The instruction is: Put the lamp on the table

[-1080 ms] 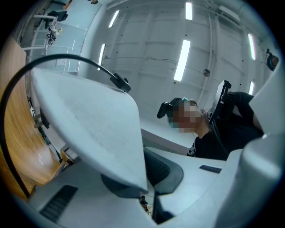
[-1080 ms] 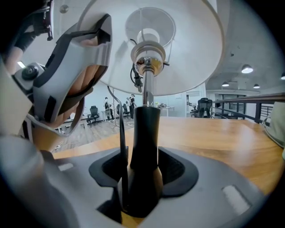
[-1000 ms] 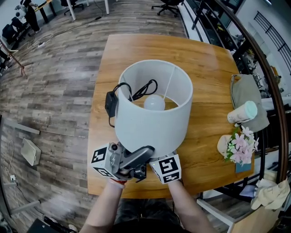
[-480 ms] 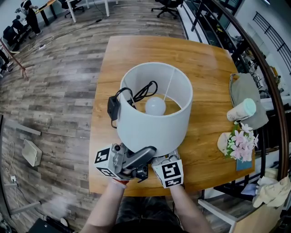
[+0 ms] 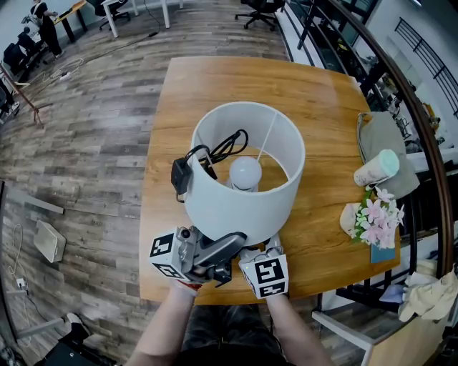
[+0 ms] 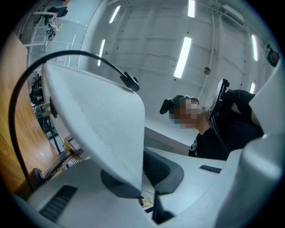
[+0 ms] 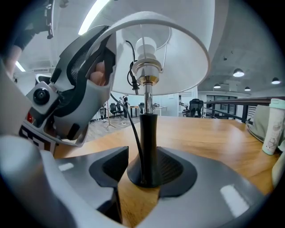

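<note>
Big room with a wood floor (image 5: pixel 86 129) and rolling chairs (image 5: pixel 261 11) far back; wide brown counter (image 5: pixel 329 107) with flowers (image 5: pixel 376 218), a cup (image 5: pixel 378 170) and a grey bag (image 5: pixel 386 139) by its right edge. Over the near middle of the counter, white lamp (image 5: pixel 240 207) held upright, cord (image 5: pixel 218 146) tucked inside: left hand-held gripper (image 6: pixel 142 178) pinched tight on the shade (image 6: pixel 111 133), right hand-held gripper (image 7: pixel 147 171) closed round the black foot (image 7: pixel 149 147), low by the wood, touching or not hard to tell. Looks like the setting-down step; next, ease the foot flat, check for wobble, then let go with both.
</note>
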Available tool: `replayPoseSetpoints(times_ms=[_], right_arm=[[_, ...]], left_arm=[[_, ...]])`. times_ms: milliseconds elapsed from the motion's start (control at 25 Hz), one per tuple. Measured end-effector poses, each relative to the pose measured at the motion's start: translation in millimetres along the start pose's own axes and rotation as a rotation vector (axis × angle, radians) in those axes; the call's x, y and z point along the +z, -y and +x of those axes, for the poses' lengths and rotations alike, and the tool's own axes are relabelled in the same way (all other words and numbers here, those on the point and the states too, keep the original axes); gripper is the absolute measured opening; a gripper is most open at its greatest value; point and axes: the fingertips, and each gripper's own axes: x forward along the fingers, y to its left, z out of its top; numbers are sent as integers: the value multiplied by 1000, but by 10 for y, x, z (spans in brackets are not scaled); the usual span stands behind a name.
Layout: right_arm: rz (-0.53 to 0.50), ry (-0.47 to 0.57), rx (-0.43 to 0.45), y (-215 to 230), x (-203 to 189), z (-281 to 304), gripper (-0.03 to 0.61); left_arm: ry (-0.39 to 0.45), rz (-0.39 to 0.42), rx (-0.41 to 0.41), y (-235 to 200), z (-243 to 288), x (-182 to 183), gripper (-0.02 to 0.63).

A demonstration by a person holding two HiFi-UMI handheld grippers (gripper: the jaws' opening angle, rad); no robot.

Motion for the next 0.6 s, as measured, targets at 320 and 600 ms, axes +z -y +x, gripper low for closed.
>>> replayPoseSetpoints(times_ms=[320,600], right_arm=[[2,7,-19,-39,-8,-98,150],[-8,11,-28,-135,-9,-166,21]], left_arm=[[-19,2,-1,55,-23,-97,8],[-42,11,5,121,-68,-188,17]])
